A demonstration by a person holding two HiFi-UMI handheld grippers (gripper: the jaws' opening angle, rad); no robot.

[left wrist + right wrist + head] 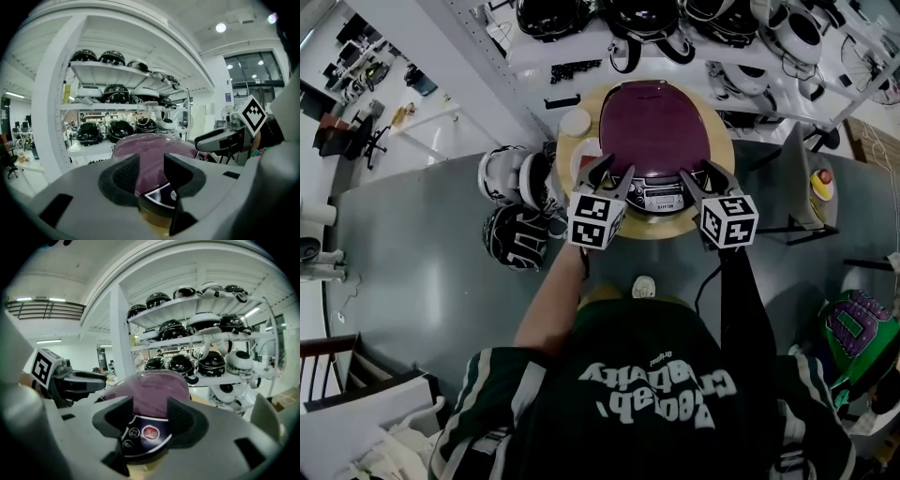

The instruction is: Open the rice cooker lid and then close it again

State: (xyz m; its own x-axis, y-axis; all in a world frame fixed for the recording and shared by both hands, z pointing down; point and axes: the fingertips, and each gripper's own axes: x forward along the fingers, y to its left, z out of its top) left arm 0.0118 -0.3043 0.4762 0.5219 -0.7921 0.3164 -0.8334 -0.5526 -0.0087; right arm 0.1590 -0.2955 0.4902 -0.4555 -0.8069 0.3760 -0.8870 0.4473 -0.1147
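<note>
Rice cooker (654, 131): sits on a round wooden table (572, 155), maroon lid (656, 117) down, its front just ahead of both pairs of tongs.
Left gripper (609, 171): jaws apart, nothing pinched; the cooker's front left corner shows through the gap, beyond the pads.
Right gripper (705, 173): jaws apart, empty; the control panel (143, 434) fills the gap, beyond the pads.
Head view alone: floor helmets (514, 234) left of the table; the person's dark green top (647, 394).
Gripper views alone: the panel's red button (151, 432); shelf helmets (180, 363) behind the cooker.
</note>
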